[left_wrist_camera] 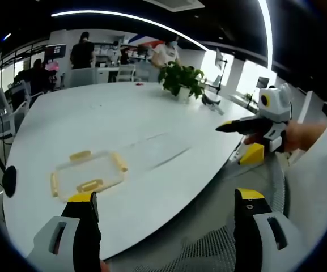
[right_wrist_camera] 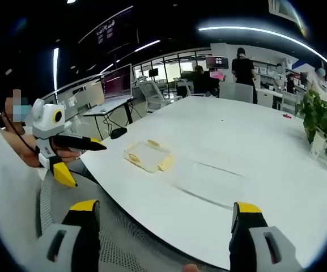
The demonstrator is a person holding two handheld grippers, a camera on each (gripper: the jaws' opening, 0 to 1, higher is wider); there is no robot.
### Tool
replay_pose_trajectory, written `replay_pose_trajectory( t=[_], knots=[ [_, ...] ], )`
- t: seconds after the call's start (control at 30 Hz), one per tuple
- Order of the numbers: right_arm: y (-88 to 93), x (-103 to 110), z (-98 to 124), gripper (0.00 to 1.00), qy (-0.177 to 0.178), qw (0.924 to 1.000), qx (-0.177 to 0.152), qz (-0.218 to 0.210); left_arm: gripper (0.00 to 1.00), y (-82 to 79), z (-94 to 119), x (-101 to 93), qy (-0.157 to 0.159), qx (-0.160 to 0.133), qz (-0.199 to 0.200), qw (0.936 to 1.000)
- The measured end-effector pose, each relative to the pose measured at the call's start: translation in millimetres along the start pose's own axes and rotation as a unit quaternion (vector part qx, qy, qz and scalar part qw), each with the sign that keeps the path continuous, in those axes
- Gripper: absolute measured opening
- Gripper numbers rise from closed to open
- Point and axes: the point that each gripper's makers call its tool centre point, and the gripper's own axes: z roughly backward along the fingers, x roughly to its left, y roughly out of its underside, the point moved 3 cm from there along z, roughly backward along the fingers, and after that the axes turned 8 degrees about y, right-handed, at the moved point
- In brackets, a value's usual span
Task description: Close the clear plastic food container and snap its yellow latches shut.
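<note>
Nothing is done yet, I judge: my left gripper (left_wrist_camera: 162, 207) and right gripper (right_wrist_camera: 162, 218) gape wide and empty, well apart from the container (left_wrist_camera: 88, 173) lying on the table (left_wrist_camera: 118, 119), its yellow latches (left_wrist_camera: 119, 162) unsnapped.
</note>
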Motion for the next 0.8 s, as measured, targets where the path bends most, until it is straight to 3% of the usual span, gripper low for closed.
replay_pose_trajectory(
  t=[0.5,0.8],
  knots=[
    [-0.1,-0.9,-0.5,0.99,0.007,1.0000,0.002,0.004,0.99,-4.6,2.3,1.7,0.001,-0.015,0.018,0.9997],
    [-2.9,-2.0,0.4,0.98,0.006,1.0000,-0.002,0.000,0.99,-3.8,2.2,-0.7,0.009,-0.007,0.014,0.9998]
  ],
)
